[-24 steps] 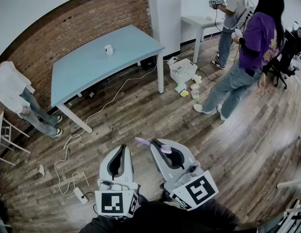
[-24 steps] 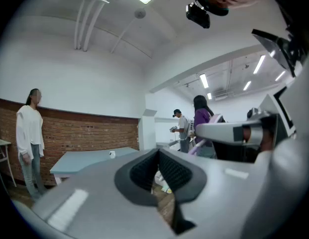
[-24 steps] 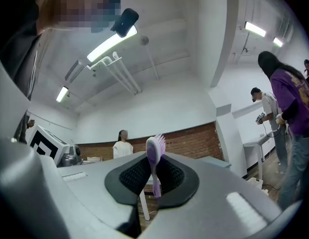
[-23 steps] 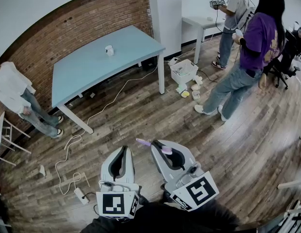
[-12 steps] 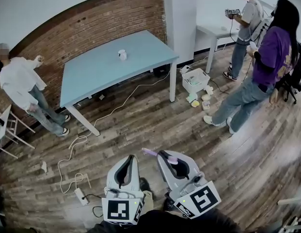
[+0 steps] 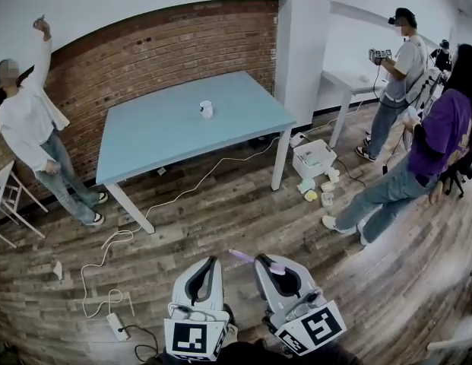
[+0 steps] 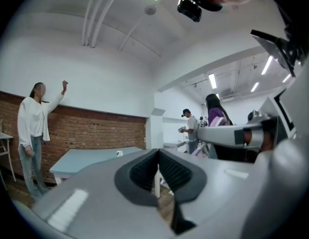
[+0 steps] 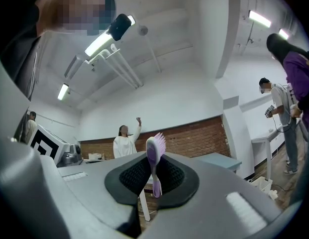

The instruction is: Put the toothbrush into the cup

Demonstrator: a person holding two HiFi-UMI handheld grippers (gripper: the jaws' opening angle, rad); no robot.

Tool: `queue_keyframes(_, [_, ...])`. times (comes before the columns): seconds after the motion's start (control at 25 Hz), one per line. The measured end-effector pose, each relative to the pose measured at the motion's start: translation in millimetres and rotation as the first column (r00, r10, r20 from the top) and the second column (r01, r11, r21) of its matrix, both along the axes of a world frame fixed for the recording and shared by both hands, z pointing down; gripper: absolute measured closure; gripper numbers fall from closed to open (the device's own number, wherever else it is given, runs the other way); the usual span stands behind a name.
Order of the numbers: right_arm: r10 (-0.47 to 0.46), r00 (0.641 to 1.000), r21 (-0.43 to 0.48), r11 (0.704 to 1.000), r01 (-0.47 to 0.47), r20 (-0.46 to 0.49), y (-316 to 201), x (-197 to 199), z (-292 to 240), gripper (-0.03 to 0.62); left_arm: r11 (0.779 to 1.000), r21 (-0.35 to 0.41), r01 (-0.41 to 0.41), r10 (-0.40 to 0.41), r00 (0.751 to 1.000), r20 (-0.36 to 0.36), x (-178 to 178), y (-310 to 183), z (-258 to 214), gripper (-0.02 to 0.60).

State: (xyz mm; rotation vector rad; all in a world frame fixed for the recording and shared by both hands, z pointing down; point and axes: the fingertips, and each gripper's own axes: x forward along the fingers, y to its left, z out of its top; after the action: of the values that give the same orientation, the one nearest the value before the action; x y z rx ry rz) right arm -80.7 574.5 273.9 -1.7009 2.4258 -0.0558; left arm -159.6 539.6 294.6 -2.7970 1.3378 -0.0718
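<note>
right claw (image 8: 153,172) is clenched on the purple toothbrush (image 8: 154,156). it pinches the thin handle between its dark pads, and the brush head with its bristles sticks up out of the claw. in the head view the toothbrush (image 6: 243,256) lies across the tip of the right claw (image 6: 267,265), and one end pokes out toward the left claw (image 6: 210,263). the left claw (image 7: 157,169) is clenched too, with nothing between its pads.

both claws are low at the bottom of the head view, side by side and close, pointing forward and about level.

the white cup (image 6: 207,109) stands upright on the light blue bench (image 6: 152,139), near the middle and away from every edge. it is well apart from the claws. a wide stretch of wooden floor (image 6: 220,211) lies between them, with a white cable (image 6: 182,179) trailing over it and a power strip (image 6: 116,325) at the left.

a person in white (image 6: 29,131) stands by the bench's left end with one arm up. a white box (image 6: 313,158) sits on the floor past the bench's right corner, and two more people stand further right.

each claw has a cube with black and white squares on it. i can read no words anywhere.
</note>
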Motion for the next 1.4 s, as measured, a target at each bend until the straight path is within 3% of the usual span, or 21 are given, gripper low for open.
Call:
queue_keyframes(0.4, [0.003, 1.0, 0.009, 1.0, -0.003, -0.014, -101.9, -23.7, -9.0, 0.573, 1.0, 0.017, 0.001, 0.0, 1.0, -0.029, -24.0, -102.5, -10.5, 0.574])
queue_keyframes(0.68, [0.008, 0.999, 0.014, 1.0, -0.008, -0.046, -144.0, -42.7, -14.5, 0.573, 1.0, 0.013, -0.003, 0.004, 0.998, -0.062, -40.7, -148.7, -10.2, 0.574])
queue_keyframes(1.08, [0.039, 0.998, -0.019, 0.999, -0.04, -0.042, -183.5, -22.6, -6.6, 0.573, 0.998, -0.045, -0.04, 0.038, 0.998, -0.044, -18.7, -185.9, 9.7, 0.574])
queue_keyframes(1.4, [0.008, 1.0, -0.015, 1.0, -0.009, -0.013, -232.8, -2.1, -3.2, 0.574, 0.999, -0.037, -0.008, 0.008, 1.0, -0.013, 1.9, -232.5, 7.2, 0.574])
